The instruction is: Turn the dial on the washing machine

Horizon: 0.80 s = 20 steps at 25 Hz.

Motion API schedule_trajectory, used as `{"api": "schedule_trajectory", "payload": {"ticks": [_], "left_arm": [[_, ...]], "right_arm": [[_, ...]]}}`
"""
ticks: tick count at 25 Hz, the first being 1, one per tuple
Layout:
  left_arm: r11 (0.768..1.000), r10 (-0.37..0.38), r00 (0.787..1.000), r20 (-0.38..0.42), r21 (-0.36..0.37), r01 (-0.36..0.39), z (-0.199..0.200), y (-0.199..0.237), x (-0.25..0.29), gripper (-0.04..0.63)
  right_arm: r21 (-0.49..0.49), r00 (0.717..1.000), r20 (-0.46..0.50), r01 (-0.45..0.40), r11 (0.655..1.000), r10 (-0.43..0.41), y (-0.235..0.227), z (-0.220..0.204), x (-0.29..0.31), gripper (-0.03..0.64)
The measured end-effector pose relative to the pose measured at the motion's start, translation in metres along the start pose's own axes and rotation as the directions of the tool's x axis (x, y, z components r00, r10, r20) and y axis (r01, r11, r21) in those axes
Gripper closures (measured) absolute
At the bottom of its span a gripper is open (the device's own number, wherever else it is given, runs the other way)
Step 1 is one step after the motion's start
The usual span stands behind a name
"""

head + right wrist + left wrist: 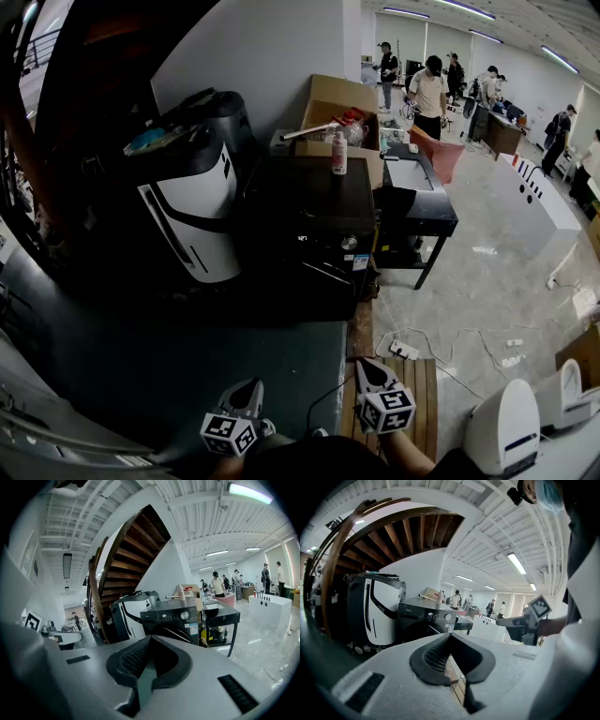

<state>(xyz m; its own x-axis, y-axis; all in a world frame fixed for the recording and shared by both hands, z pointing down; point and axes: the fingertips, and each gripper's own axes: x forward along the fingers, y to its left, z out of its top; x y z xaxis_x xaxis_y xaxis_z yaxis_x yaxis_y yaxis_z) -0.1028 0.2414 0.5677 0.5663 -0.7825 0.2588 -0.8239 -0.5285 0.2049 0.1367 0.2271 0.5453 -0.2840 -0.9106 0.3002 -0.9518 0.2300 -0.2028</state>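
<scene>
Both clenched, empty: left gripper, right gripper; dial far ahead of both, small, rigid, probably slick; pinch its rim.

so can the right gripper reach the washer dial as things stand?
Probably yes, after an approach. The right gripper, jaws shut, is well short of the washing machine, but the dial faces it and nothing stands between them.
</scene>
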Motion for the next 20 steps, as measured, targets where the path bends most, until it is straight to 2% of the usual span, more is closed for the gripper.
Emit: {"api": "schedule_trajectory", "payload": {"ticks": [4, 7, 8, 9, 10, 12, 14, 20], "left_arm": [[1.0, -0.004, 1.0, 0.0, -0.007, 0.004, -0.002, -0.001, 0.0, 0.584], [1.0, 0.016, 1.0, 0.007, -0.02, -0.016, -0.001, 0.0, 0.001, 0.583], [0.999, 0.016, 1.0, 0.005, -0.028, -0.016, -0.002, 0.0, 0.002, 0.536], [0.999, 0.012, 1.0, 0.003, -0.038, -0.012, -0.004, -0.001, 0.003, 0.463], [0.999, 0.007, 1.0, 0.003, -0.048, -0.006, -0.006, -0.002, 0.004, 0.436], [0.998, 0.004, 1.0, 0.004, -0.059, -0.003, -0.01, -0.002, 0.006, 0.434], [0.998, 0.009, 1.0, -0.002, -0.067, -0.009, -0.014, 0.0, 0.008, 0.436], [0.997, 0.021, 1.0, -0.008, -0.078, -0.021, -0.007, 0.022, 0.022, 0.431]], "right_arm": [[0.021, 0.999, -0.005, -0.032, 0.999, 0.032, 0.001, -0.008, 0.0, 0.618], [0.041, 0.998, 0.039, -0.045, 0.998, 0.043, 0.001, -0.001, 0.0, 0.617], [0.037, 0.998, 0.046, -0.047, 0.998, 0.045, 0.001, 0.0, 0.001, 0.612], [0.032, 0.998, 0.048, -0.05, 0.998, 0.048, 0.001, 0.0, 0.002, 0.554], [0.028, 0.997, 0.048, -0.053, 0.998, 0.052, 0.001, -0.001, 0.003, 0.496], [0.029, 0.997, 0.053, -0.055, 0.998, 0.054, -0.003, -0.001, 0.006, 0.453], [0.042, 0.997, 0.06, -0.046, 0.998, 0.044, -0.008, 0.001, 0.011, 0.374], [0.064, 0.998, 0.06, -0.009, 0.998, 0.005, -0.02, 0.013, 0.039, 0.35]]}}
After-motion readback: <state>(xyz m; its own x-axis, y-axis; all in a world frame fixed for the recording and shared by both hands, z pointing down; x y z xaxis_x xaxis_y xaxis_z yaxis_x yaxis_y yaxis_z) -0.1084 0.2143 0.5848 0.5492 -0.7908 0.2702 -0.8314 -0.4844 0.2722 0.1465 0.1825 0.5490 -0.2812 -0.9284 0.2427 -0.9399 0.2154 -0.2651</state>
